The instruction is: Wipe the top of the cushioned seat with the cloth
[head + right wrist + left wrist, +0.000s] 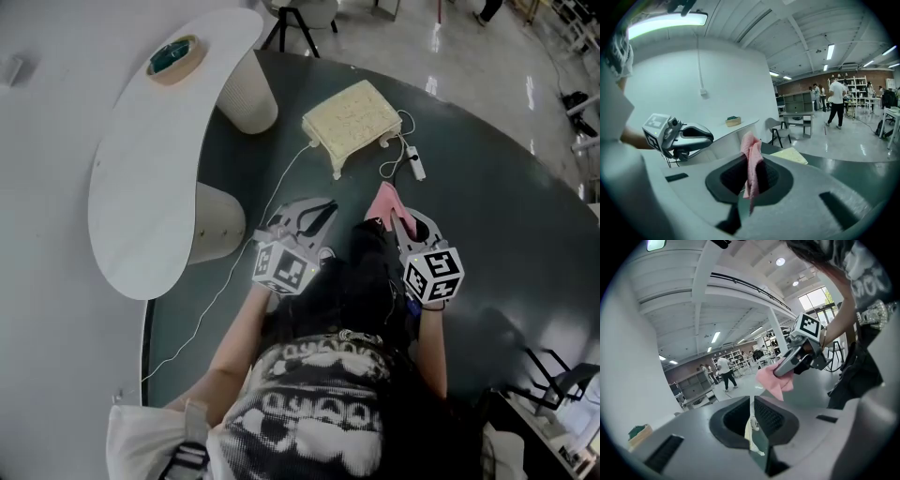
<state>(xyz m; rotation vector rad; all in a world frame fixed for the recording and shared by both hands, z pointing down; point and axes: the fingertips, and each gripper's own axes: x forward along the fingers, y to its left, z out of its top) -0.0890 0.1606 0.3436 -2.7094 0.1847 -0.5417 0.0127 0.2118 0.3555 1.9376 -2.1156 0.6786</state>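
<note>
Standing on the dark round carpet (506, 216), the person holds both grippers out low in front, side by side and apart. The left gripper (323, 208) has its jaws drawn nearly together, with only a slit between them and nothing caught in it. The right gripper (392, 220) is clamped on the pink cloth (382, 200), which pokes up past the jaw tips and hangs in loose folds.

Farther out, the cushioned seat (354, 114) sits on the carpet, cream and low, well apart from both grippers and not touched by the cloth. A thin white cable (272, 202) trails from its left side back toward the near left. Another loop on its right leads to a small white switch (417, 167).

To the left stands a white curved table (141, 187) on pale round legs (251, 94). A tan dish (175, 56) with something green in it rests at its far end. Beyond lies shiny floor, and distant people walk among shelves.
</note>
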